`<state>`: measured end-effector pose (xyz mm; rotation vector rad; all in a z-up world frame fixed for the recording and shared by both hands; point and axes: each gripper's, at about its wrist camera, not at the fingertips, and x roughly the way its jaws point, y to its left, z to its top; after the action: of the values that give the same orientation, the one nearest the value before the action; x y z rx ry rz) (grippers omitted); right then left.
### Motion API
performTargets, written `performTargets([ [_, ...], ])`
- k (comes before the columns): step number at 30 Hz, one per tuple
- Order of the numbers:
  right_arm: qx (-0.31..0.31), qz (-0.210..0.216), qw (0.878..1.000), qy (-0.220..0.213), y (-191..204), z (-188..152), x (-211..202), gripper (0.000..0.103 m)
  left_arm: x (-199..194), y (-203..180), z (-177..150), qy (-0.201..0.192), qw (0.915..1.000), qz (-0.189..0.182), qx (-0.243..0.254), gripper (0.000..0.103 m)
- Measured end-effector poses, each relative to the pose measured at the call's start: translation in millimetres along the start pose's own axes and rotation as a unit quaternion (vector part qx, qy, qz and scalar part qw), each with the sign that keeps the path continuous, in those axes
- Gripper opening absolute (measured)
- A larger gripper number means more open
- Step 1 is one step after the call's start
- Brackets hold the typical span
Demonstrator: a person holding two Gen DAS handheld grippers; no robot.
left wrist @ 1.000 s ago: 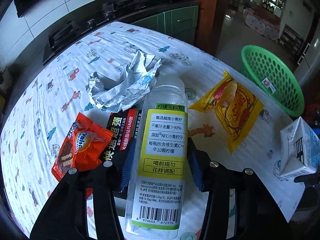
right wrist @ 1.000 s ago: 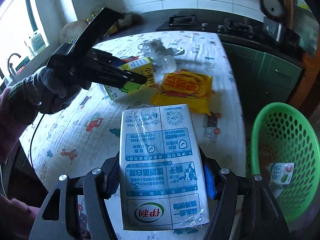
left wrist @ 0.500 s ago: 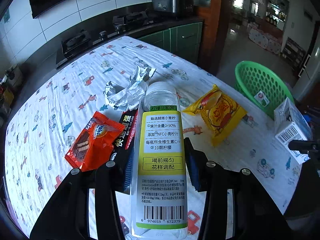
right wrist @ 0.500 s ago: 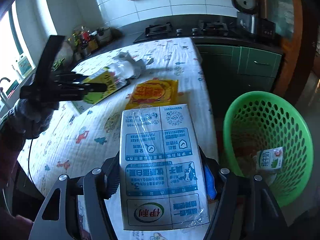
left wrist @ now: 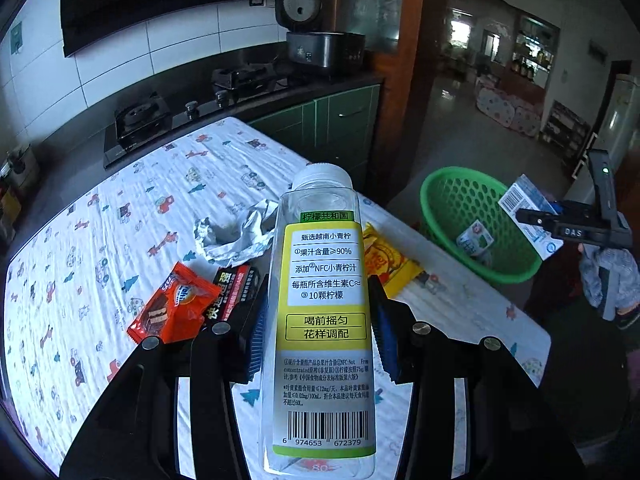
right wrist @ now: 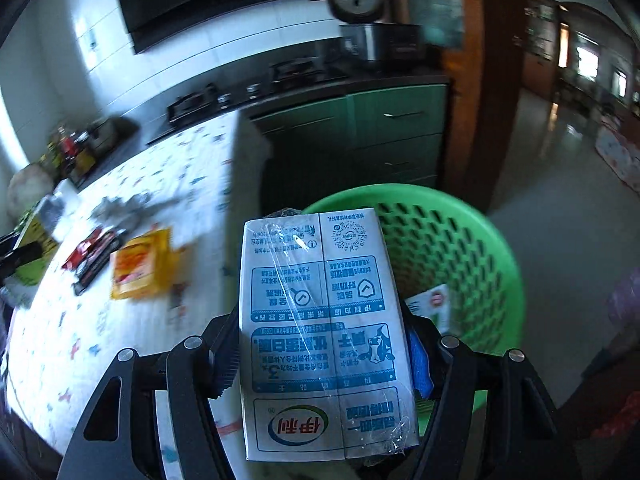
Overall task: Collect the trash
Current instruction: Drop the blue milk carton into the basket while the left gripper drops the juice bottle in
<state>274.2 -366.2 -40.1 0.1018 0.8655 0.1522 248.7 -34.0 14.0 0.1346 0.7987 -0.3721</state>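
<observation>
The big desk (left wrist: pixel 132 216) wears a white cloth with little cars and trees printed on it. Behind it runs a dark kitchen counter with a black gas stove (left wrist: pixel 138 118), and a black rice cooker (left wrist: pixel 316 36) stands there with its lid up.

Just past the desk's far corner sits a round green plastic basket full of holes (left wrist: pixel 452 196). A small white and green carton (left wrist: pixel 476 240) lies inside it.

The left tongs (left wrist: pixel 320 332) are squeezed on a tall clear plastic bottle with a white cap and a yellow and white label (left wrist: pixel 324 320). The blue pads (left wrist: pixel 258 340) press on both sides of it. The bottle is up in the air above the desk.

The right tongs (right wrist: pixel 320 344) are squeezed on a white and blue milk carton (right wrist: pixel 324 336). The carton is held over the near rim of the green basket, not in it yet.

On the desk lie more bits of trash. A crumpled ball of silver foil (left wrist: pixel 236 236) sits in the middle. A yellow snack bag (left wrist: pixel 388 264) lies near the basket side. An orange-red cookie wrapper (left wrist: pixel 172 308) lies just beside a black and red packet (left wrist: pixel 232 288); whether they touch is hard to tell.
</observation>
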Motion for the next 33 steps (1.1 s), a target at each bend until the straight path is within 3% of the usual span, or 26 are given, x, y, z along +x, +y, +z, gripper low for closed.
performTargets([
  [8,0.045,-0.048,0.998,0.019,-45,3,36,0.065,7,-32,17,-0.006,0.9996,-0.024,0.010,0.045],
  [11,0.061,-0.045,0.997,0.029,-57,3,52,0.065,12,-43,25,-0.009,0.9993,-0.032,0.018,0.045],
  [15,0.062,-0.053,0.996,0.025,-64,1,58,0.075,21,-62,36,-0.010,0.9986,-0.046,0.026,0.045],
  [27,0.033,-0.051,0.998,-0.004,-57,-13,19,0.079,70,-135,63,0.008,0.9938,-0.091,0.063,0.045],
  [33,0.030,-0.044,0.998,-0.023,-58,-27,-11,0.083,110,-167,71,0.039,0.9912,-0.103,0.074,0.045],
])
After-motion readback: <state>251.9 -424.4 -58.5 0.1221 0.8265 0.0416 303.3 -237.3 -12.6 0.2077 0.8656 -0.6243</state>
